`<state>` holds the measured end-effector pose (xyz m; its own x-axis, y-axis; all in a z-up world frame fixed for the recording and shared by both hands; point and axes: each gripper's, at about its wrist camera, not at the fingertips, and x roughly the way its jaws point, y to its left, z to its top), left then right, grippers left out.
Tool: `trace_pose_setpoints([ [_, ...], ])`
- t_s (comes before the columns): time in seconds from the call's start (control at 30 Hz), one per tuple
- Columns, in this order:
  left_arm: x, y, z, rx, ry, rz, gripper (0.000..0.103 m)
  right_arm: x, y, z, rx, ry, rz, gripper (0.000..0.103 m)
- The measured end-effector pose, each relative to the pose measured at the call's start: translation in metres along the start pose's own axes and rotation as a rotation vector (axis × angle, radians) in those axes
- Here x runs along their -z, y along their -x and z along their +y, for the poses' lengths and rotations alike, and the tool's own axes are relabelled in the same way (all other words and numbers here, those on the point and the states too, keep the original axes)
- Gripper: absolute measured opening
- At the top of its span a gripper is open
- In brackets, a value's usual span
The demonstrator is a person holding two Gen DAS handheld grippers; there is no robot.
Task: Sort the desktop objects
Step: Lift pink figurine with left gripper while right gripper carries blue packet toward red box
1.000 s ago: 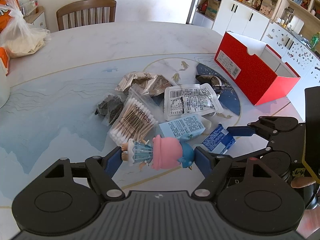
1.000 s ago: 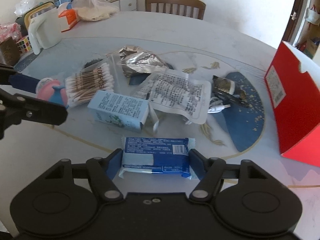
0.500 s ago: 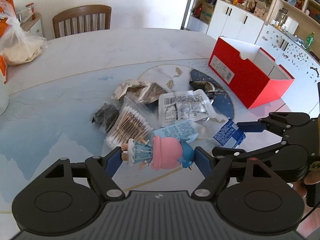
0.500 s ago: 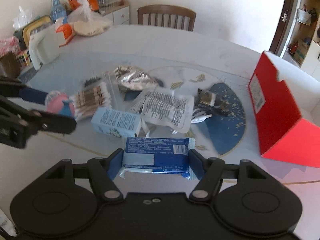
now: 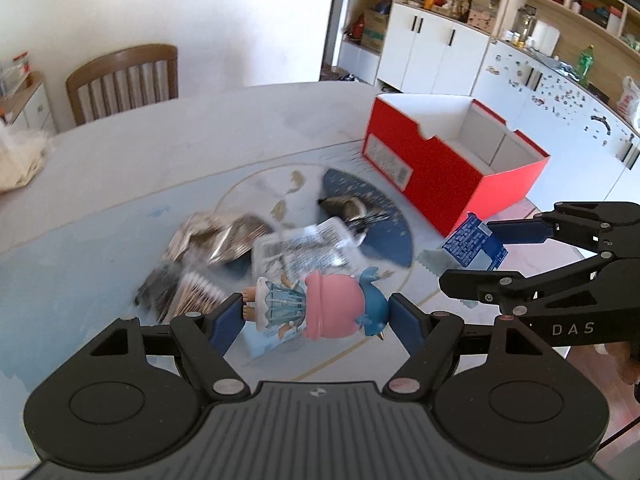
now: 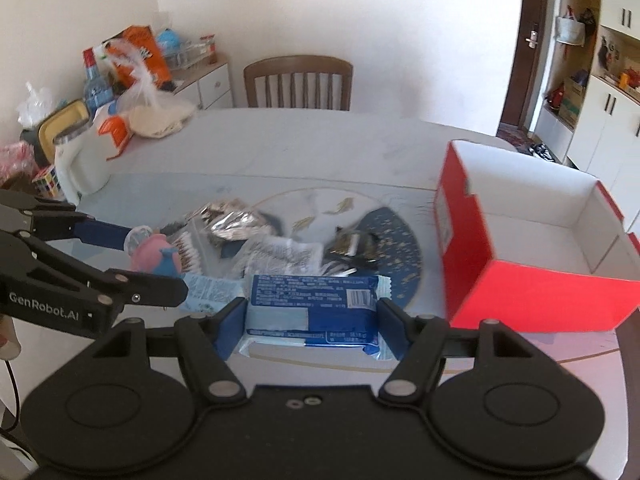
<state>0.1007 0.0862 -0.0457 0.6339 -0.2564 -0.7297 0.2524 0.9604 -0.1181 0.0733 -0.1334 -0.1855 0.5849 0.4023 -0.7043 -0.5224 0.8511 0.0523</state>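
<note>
My left gripper [image 5: 318,316] is shut on a pink and blue toy figure [image 5: 320,306], held sideways above the table. My right gripper [image 6: 312,318] is shut on a blue snack packet [image 6: 314,308], also lifted. In the left wrist view the right gripper [image 5: 486,258] with its blue packet [image 5: 474,242] hangs to the right, near the corner of the open red box [image 5: 444,168]. The right wrist view shows the left gripper [image 6: 132,258] with the toy figure [image 6: 156,256] at the left, and the red box [image 6: 520,264] at the right, white and bare inside.
A pile lies mid-table: silver foil bags [image 6: 236,224], a cotton swab pack [image 5: 192,300], a white printed pouch [image 6: 284,254], a light blue carton [image 6: 212,290], a dark wrapper [image 6: 354,244]. A white jug [image 6: 78,160], bags and a cube stand far left. A wooden chair [image 6: 298,82] is behind.
Both grippers have risen and swung toward the red box with their objects still held. The box now looks closer and its inside shows.
</note>
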Motion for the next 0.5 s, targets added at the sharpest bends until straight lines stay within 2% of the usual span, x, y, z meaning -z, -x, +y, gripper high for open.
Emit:
trace_pose_setpoints([
  [0.2,-0.015,-0.008,-0.027,-0.003,-0.006,-0.005,0.077,-0.005,0.013,-0.033,0.011,-0.007,-0.023,0.069],
  [0.5,-0.058,-0.027,-0.081,0.029,-0.007,-0.046,0.077,-0.019,0.025,-0.102,0.025,-0.001,-0.064,0.07],
])
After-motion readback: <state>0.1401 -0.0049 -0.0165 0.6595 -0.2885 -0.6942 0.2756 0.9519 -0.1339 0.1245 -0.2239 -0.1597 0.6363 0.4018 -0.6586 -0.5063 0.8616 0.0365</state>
